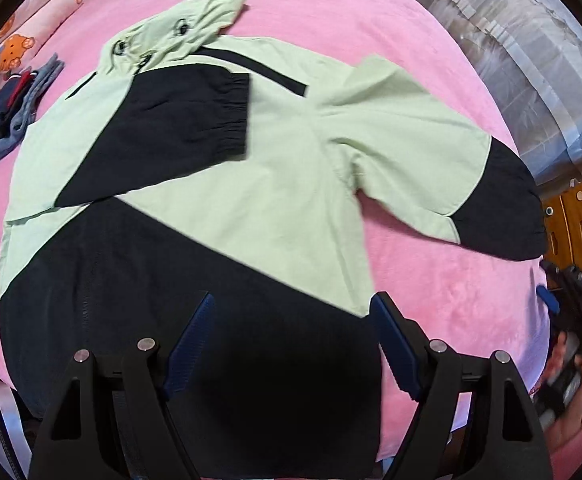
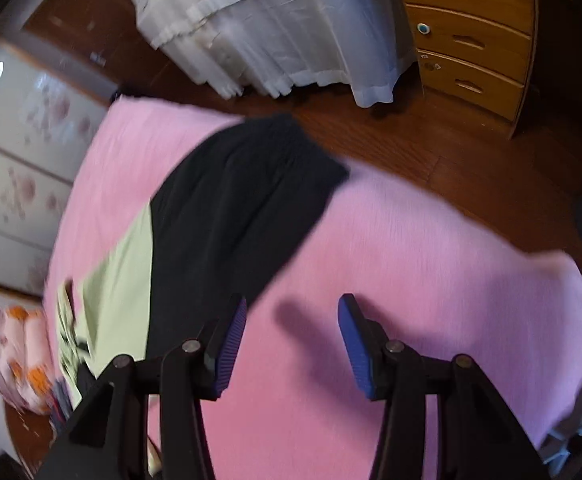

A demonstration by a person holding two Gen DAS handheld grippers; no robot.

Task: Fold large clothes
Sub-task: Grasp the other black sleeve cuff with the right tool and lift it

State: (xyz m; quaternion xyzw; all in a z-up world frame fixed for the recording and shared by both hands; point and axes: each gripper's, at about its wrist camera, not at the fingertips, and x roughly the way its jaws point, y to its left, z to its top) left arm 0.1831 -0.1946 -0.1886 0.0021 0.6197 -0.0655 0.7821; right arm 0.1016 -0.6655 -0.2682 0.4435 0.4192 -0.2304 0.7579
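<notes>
A pale green and black hooded jacket (image 1: pixel 275 168) lies spread flat on the pink blanket (image 1: pixel 331 12). One black-cuffed sleeve (image 1: pixel 179 128) is folded across its chest; the other sleeve (image 1: pixel 499 208) stretches out to the right. My left gripper (image 1: pixel 291 308) hovers open above the jacket's black hem, nothing between its blue pads. The right gripper (image 1: pixel 551 300) shows blurred at the right edge of the left wrist view. In the right wrist view, my right gripper (image 2: pixel 293 312) stands open over bare blanket (image 2: pixel 431 264), just beside the outstretched sleeve's black end (image 2: pixel 243 200); the picture is motion-blurred.
Folded dark and blue-grey clothes (image 1: pixel 11 116) lie at the blanket's far left near a bear-print pillow (image 1: pixel 23 40). A plastic-covered piece of furniture (image 2: pixel 275 24) and a wooden chest of drawers (image 2: pixel 471 36) stand on the wooden floor beyond the bed. A person's hand (image 1: pixel 571 372) grips the right tool.
</notes>
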